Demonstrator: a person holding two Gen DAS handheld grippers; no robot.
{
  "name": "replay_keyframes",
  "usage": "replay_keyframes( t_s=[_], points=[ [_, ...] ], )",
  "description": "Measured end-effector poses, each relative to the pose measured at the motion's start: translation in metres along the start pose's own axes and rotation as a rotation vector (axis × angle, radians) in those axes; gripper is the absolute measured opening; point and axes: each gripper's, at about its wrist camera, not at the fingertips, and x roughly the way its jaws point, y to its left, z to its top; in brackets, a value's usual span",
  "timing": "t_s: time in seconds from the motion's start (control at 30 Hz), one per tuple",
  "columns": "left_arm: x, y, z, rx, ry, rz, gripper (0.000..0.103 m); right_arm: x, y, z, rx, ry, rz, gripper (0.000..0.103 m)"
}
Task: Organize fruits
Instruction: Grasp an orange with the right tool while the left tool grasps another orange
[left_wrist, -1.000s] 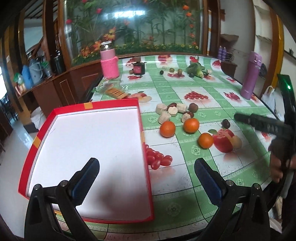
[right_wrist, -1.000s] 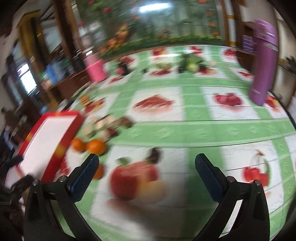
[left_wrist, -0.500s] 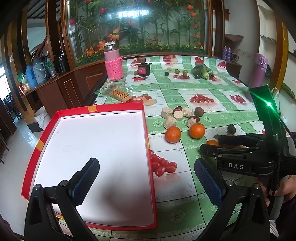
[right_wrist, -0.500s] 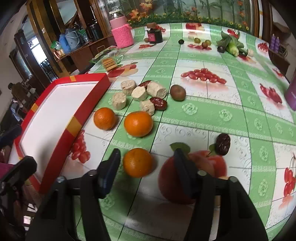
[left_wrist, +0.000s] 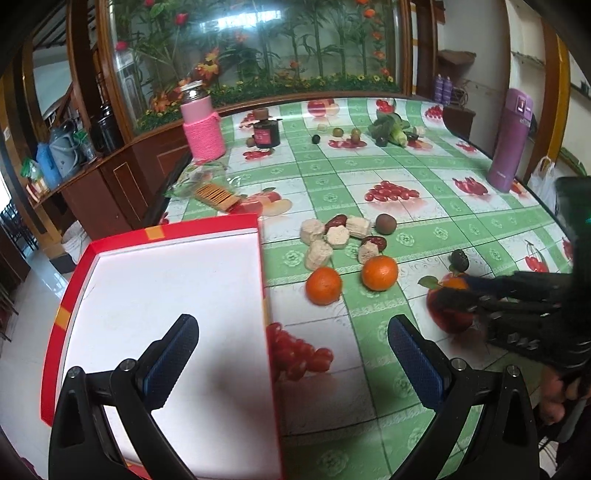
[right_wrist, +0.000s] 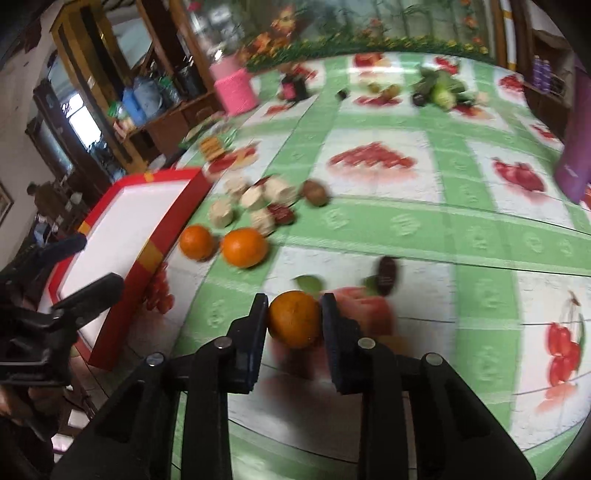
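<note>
My tongs (right_wrist: 294, 325) are black with blue pads; the orange (right_wrist: 294, 318) is bright orange, the tablecloth (left_wrist: 436, 206) green-and-white checks with fruit prints, the tray (left_wrist: 255, 225) red-rimmed, white inside

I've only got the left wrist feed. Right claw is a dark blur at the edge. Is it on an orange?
Observer: Yes. In the right wrist view the right claw has an orange between its two fingers, both pads against it.
Operator: Lifted or on the table?
Observer: Can't tell; that view is motion-blurred. The orange sits over the printed apple on the tablecloth.
Operator: What's the left claw doing from that side?
Observer: The left claw shows at the left edge, fingers apart with nothing between them, over the near end of the red tray.
Operator: Other oranges?
Observer: Two oranges lie on the cloth beside the tray's long wall, untouched.
</note>
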Motion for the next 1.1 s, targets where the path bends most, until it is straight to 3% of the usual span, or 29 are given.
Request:
replay_keyframes(
  t_s=[0.2,0.3,0.37,0.5,0.57,0.9,1.1],
  points=[
    [0.018,-0.030,0.019,0.089,0.021,-0.037,0.102,-0.025,-0.041,-0.001,0.080,-0.083,-0.042,0.031],
    [0.033,-0.042,0.028,0.129,0.049,-0.061,0.091,-0.030,-0.059,-0.003,0.128,-0.097,-0.046,0.031],
    [0.042,-0.047,0.032,0.148,0.066,-0.074,0.079,-0.031,-0.065,-0.005,0.140,-0.099,-0.047,0.031],
    [0.058,-0.055,0.037,0.175,0.095,-0.094,0.072,-0.032,-0.070,-0.006,0.146,-0.109,-0.046,0.031],
    [0.066,-0.057,0.039,0.189,0.117,-0.085,0.061,-0.031,-0.070,-0.006,0.146,-0.111,-0.040,0.031],
    [0.090,-0.061,0.035,0.186,0.179,-0.147,0.035,-0.028,-0.069,-0.006,0.165,-0.101,-0.032,0.031],
    [0.072,-0.054,0.032,0.154,0.130,-0.146,0.034,-0.033,-0.060,-0.004,0.158,-0.108,-0.017,0.031]
  ],
)
